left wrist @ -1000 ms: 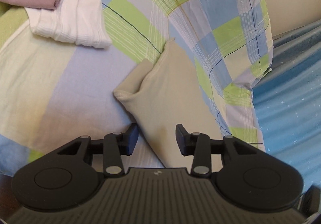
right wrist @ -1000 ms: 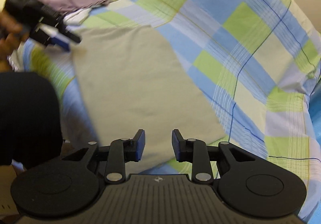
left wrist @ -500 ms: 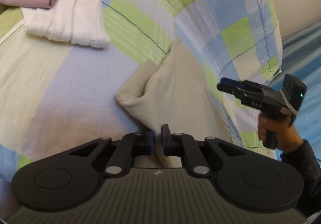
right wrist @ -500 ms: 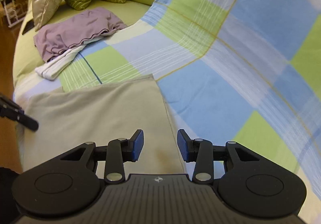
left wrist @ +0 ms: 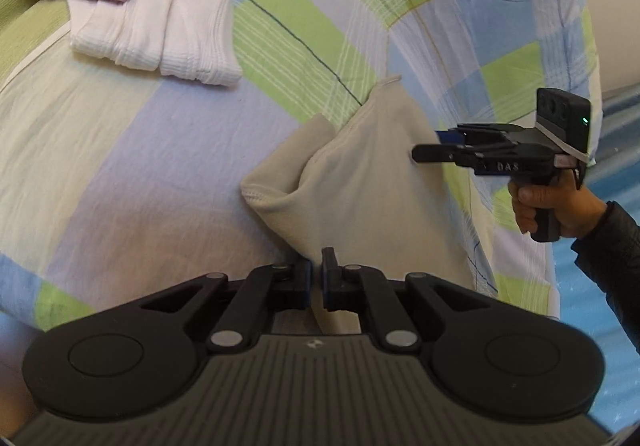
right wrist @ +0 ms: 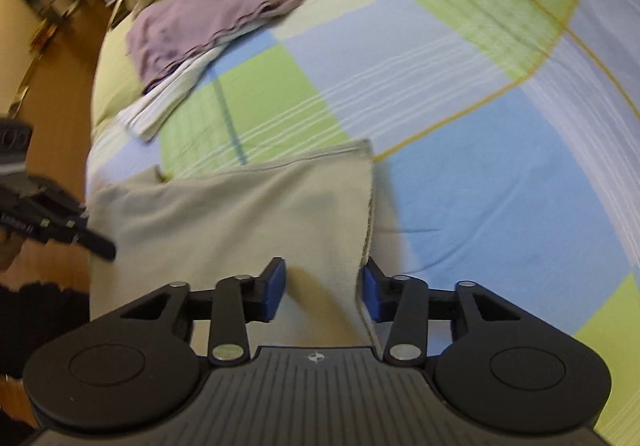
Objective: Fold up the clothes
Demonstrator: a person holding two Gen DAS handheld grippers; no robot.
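On the checked bedspread [right wrist: 500,174], left gripper [left wrist: 316,282] pinches beige garment's [left wrist: 372,182] near edge. Right gripper [right wrist: 322,292] spread wide over its other edge, not gripping; folding barely begun.

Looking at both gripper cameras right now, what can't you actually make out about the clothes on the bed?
- Beige garment: its type is unclear; the left hand-held gripper, shut on it, hides its near edge in the left wrist view.
- Purple garment: motion blur smears it in the right wrist view, and the left wrist view's top edge crops it.
- White ribbed garment: the purple garment covers its far part.
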